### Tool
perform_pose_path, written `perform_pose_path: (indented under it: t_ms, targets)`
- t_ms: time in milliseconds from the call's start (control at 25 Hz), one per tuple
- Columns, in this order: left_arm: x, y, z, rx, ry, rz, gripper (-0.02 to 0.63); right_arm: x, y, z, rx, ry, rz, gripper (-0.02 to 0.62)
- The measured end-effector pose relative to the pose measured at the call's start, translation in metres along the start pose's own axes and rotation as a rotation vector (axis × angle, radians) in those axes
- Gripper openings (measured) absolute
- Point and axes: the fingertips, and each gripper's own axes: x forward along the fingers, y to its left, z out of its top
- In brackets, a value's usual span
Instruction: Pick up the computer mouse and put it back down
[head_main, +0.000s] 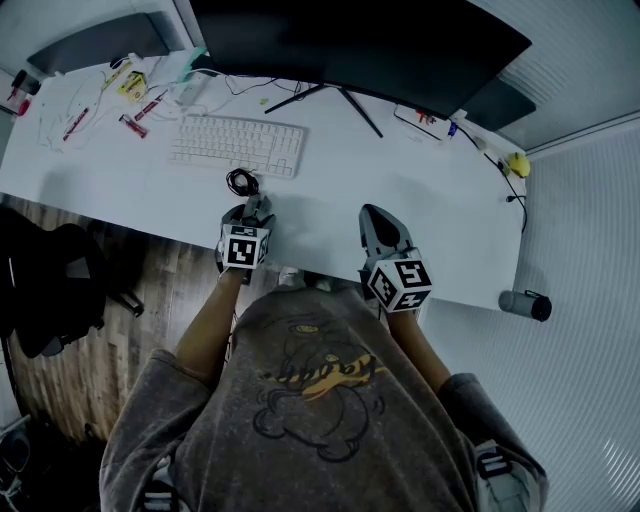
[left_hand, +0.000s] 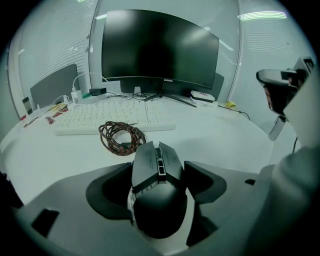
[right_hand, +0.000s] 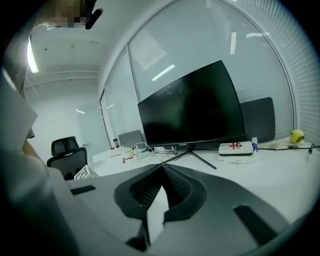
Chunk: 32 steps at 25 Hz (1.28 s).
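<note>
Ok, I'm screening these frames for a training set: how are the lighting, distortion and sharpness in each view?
Head view: dim and bluish, the desk edge bowed by the wide lens. Left gripper view: strong fisheye, black corners, yet the mouse and coiled cable look sharp. Right gripper view: same fisheye, light streaks on the glass wall, a mosaic patch top left.

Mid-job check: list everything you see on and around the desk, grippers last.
computer mouse: one, black, between the left gripper's jaws
cable: one, dark coil, between computer mouse and keyboard
keyboard: one, white, desk centre
monitor: one, black, desk's back
box: one, white, beside the monitor's stand
yellow object: one, desk's right end
office chair: one, black, floor at left
desk: one, white
left gripper: one, shut on the computer mouse
right gripper: one, shut, empty, near the desk's front edge
</note>
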Motion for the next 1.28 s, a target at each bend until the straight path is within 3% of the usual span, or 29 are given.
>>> perform_pose_path:
  t_ms: [480, 920, 1280]
  targets:
    - [-0.035, 0.002, 0.048, 0.012, -0.138, 0.042, 0.319, -0.005, -0.001, 0.001, -0.002, -0.016, 0.022, 0.006]
    - [-0.101, -0.033, 0.133, 0.05, -0.37, -0.035, 0.32, -0.01, 0.002, 0.008, -0.012, -0.041, 0.031, 0.006]
    - [-0.154, -0.064, 0.165, 0.066, -0.511, -0.081, 0.319, -0.016, 0.001, 0.016, -0.02, -0.059, 0.016, 0.006]
